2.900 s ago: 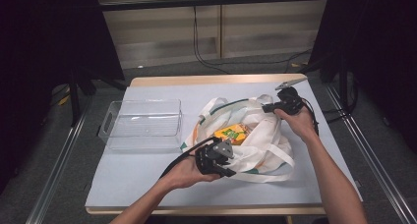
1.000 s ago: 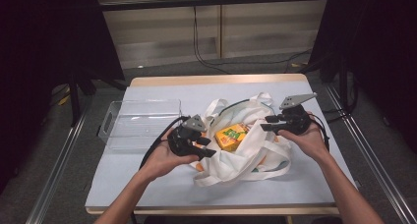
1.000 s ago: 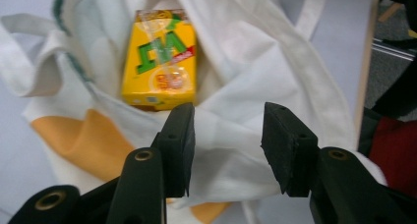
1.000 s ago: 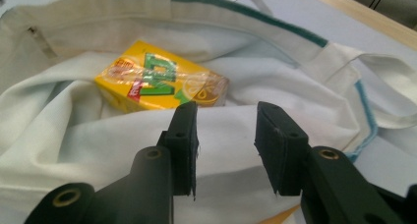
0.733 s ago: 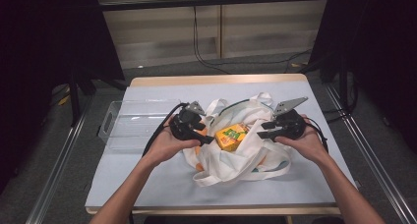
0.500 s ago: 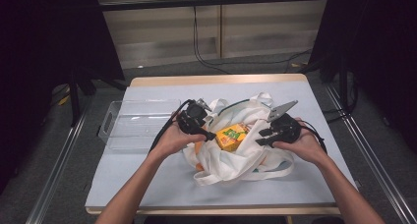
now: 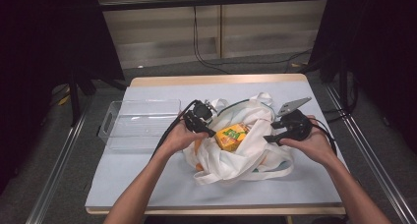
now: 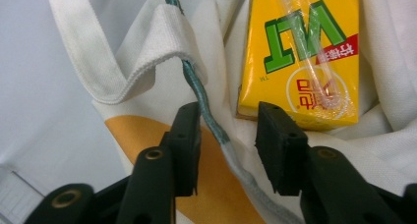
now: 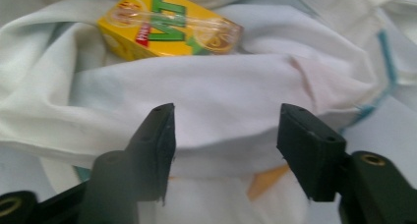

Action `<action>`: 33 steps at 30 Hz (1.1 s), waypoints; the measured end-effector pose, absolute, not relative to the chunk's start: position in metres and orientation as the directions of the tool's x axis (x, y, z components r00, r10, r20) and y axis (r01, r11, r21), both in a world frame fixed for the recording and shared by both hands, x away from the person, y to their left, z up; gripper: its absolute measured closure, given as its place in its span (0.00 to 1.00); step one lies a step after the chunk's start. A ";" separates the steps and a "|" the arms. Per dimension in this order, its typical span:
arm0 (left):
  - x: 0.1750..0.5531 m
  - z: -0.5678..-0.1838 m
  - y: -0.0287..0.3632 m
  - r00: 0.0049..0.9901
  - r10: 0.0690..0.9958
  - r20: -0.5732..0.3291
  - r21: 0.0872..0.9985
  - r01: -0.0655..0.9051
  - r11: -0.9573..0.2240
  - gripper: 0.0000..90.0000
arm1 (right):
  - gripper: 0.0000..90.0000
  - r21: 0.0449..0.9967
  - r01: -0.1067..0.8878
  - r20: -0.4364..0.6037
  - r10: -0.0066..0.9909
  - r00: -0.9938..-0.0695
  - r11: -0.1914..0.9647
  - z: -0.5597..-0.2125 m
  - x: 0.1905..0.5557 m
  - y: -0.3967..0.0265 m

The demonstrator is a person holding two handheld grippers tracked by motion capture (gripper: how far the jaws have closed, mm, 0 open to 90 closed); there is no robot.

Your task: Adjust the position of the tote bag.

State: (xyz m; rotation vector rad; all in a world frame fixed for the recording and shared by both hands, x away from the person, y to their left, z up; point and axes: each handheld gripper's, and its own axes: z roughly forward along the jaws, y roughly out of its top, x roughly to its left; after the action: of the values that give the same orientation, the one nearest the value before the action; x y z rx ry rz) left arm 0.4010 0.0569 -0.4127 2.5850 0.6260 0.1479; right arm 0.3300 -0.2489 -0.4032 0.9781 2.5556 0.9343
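High view: L gripper jaws closing astride bag hem; R gripper jaws opening, empty.

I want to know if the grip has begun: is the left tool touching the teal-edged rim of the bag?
Cannot tell. In the left gripper view the left tool straddles the bag's teal rim, which passes close beside one jaw; no plain contact or gap shows.

We saw a white cloth tote bag with a teal piped edge and an orange patch on its side. In it lay a yellow drink carton printed with green letters, a red flash and white rings. The left gripper and right gripper were black. The desk was pale grey-blue with a light wood rim; the clear plastic tray was colourless.
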 end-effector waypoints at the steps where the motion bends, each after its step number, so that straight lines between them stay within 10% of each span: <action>1: 0.401 -0.413 0.057 0.894 0.448 -0.005 0.469 0.398 -0.788 0.72 | 0.35 0.634 0.532 -0.011 0.694 -0.720 0.562 -0.404 0.331 -0.252; 8: 0.405 -0.416 0.054 0.885 0.466 -0.024 0.468 0.421 -0.777 0.56 | 0.21 0.621 0.620 0.084 0.746 -0.660 0.479 -0.424 0.342 -0.251; 21: 0.407 -0.422 0.052 0.882 0.472 -0.018 0.447 0.429 -0.785 0.66 | 0.19 0.524 0.667 -0.008 0.786 -0.618 0.529 -0.448 0.359 -0.215; 33: 0.418 -0.423 0.062 0.855 0.518 -0.001 0.421 0.470 -0.776 0.96 | 0.87 0.497 0.686 0.000 0.791 -0.612 0.531 -0.449 0.357 -0.227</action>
State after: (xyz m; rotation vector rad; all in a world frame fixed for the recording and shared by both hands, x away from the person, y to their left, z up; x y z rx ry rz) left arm 0.4179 0.0618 -0.4235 2.6181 0.7315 0.1599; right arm 0.3565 -0.2272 -0.4493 1.2480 2.5454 0.6775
